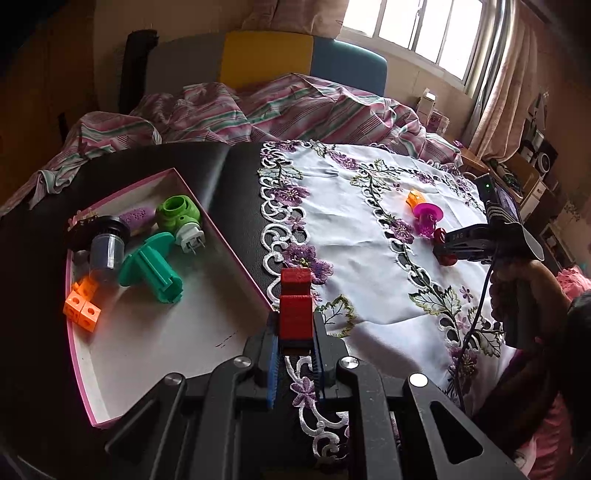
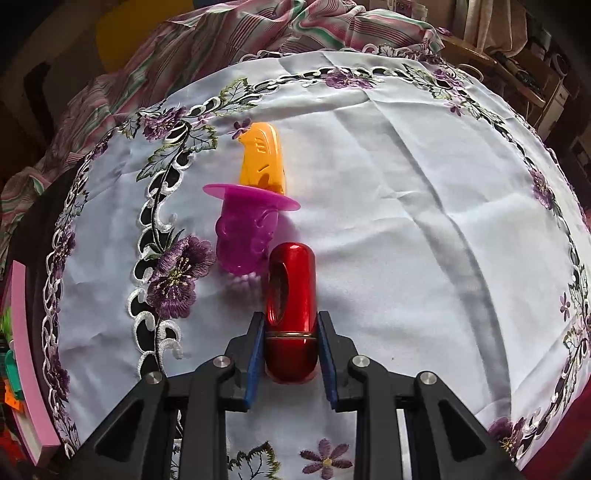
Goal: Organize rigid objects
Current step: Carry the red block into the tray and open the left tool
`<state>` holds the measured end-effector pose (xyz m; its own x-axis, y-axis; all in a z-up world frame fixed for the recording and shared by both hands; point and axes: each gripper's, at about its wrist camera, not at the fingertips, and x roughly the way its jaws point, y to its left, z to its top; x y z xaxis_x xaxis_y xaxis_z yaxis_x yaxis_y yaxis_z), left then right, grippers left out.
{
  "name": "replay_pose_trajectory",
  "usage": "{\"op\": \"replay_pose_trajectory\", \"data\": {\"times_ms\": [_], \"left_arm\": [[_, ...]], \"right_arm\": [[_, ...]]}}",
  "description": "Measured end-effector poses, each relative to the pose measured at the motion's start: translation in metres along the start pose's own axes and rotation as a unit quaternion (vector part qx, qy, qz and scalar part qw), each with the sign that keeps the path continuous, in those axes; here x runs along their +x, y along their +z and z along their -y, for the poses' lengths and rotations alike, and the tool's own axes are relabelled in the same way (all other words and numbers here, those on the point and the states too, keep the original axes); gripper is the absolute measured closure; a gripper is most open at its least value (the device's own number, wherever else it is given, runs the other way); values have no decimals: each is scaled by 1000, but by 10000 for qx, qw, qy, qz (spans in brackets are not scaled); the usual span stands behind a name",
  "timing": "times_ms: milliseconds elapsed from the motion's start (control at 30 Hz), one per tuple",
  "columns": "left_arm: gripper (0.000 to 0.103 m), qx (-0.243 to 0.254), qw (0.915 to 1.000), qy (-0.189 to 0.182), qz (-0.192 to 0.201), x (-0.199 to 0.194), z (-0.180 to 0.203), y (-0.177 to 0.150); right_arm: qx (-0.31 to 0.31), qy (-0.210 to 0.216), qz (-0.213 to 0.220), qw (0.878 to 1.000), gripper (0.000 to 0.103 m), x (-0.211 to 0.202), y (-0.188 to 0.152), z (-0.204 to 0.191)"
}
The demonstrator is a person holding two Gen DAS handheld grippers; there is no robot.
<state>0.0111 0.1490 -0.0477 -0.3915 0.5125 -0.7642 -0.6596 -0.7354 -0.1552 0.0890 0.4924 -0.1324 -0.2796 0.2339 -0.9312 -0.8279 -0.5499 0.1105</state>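
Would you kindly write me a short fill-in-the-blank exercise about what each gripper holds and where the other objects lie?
1. The left gripper is shut on a ____ block.
2. The right gripper is shut on a shiny red ____.
3. The teal part lies inside the pink-rimmed ____.
4. On the cloth, the magenta piece touches a ____ piece behind it.

Missing words: red; capsule; box; orange

daylight comes through a barred window with beige curtains; below it a rumpled striped sheet lies against a yellow and blue headboard, and cluttered shelves, perhaps wooden, stand right of the window
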Motion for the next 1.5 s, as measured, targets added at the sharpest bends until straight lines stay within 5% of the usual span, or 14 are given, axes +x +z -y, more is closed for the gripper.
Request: {"op": "replay_pose_trajectory", "data": {"times_ms": [800,1233,1500], "left_arm": [[88,-347,9993,78,65,-9,-30,-7],[88,-2151,9762,2,268,-50,-163,-29],[88,-2233,9747,44,-6,-25,-164,-34]], "right_arm": [[-576,-400,73,9975,77,2,-1,-17],[-620,-375,73,9973,77,3,-2,-17],[-770,-316,48,9965,77,2,-4,-20]]}}
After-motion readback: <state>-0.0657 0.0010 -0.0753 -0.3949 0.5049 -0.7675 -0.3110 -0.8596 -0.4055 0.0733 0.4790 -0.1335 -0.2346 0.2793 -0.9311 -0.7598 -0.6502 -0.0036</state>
